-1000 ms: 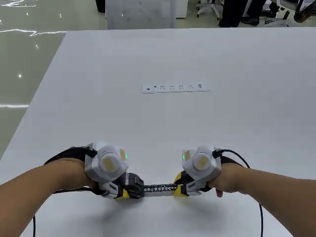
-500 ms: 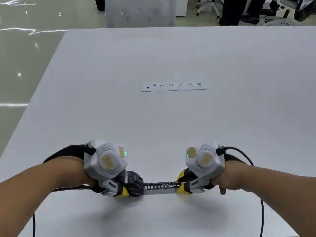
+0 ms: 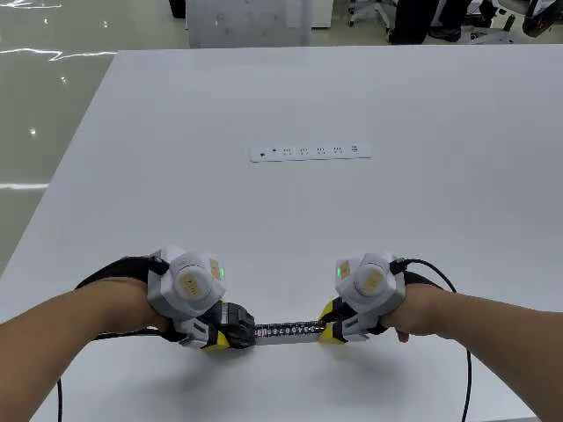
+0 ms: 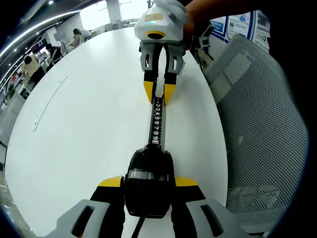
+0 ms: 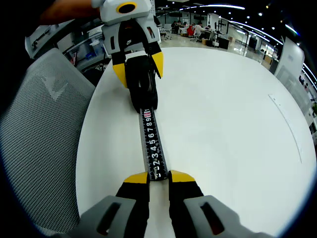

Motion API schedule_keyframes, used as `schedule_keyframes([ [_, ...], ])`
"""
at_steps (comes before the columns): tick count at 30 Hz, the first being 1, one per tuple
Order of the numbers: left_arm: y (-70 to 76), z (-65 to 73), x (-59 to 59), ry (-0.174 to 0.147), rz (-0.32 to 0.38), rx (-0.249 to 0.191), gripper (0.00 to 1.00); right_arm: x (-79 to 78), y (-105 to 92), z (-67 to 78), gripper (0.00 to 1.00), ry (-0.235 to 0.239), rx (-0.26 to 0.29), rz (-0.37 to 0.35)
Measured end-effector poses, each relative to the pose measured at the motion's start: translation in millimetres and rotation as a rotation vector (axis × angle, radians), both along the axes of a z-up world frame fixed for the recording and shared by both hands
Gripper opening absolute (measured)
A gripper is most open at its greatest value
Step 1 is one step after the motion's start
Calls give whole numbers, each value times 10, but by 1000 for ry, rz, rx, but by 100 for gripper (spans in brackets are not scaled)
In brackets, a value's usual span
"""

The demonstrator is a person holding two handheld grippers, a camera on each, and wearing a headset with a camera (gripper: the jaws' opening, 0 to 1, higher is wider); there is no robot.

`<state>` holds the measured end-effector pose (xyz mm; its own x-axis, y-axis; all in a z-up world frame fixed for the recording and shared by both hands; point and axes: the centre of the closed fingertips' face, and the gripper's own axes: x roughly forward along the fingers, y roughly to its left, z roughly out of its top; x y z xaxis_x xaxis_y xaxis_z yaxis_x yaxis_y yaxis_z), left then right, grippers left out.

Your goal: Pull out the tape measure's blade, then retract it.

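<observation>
Both my grippers grip: my left gripper (image 4: 148, 182) clamps the black plastic tape measure case (image 4: 148, 166) between its jaws, my right gripper (image 5: 158, 177) pinches the dark numbered blade (image 5: 150, 144) by its tip, taut between them above the white table (image 3: 308, 229).

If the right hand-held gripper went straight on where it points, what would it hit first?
Probably the tape measure's black case, held in the left hand-held gripper, at the blade's far end.
</observation>
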<state>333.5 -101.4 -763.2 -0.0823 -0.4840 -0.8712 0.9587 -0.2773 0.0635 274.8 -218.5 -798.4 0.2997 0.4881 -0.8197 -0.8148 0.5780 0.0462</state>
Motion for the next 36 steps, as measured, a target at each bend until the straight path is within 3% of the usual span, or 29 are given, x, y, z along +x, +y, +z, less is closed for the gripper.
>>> schedule_keyframes([
  [36,-1,-3,0,0,11,-1,32,-89,-221,5,12,10,-13,-16],
])
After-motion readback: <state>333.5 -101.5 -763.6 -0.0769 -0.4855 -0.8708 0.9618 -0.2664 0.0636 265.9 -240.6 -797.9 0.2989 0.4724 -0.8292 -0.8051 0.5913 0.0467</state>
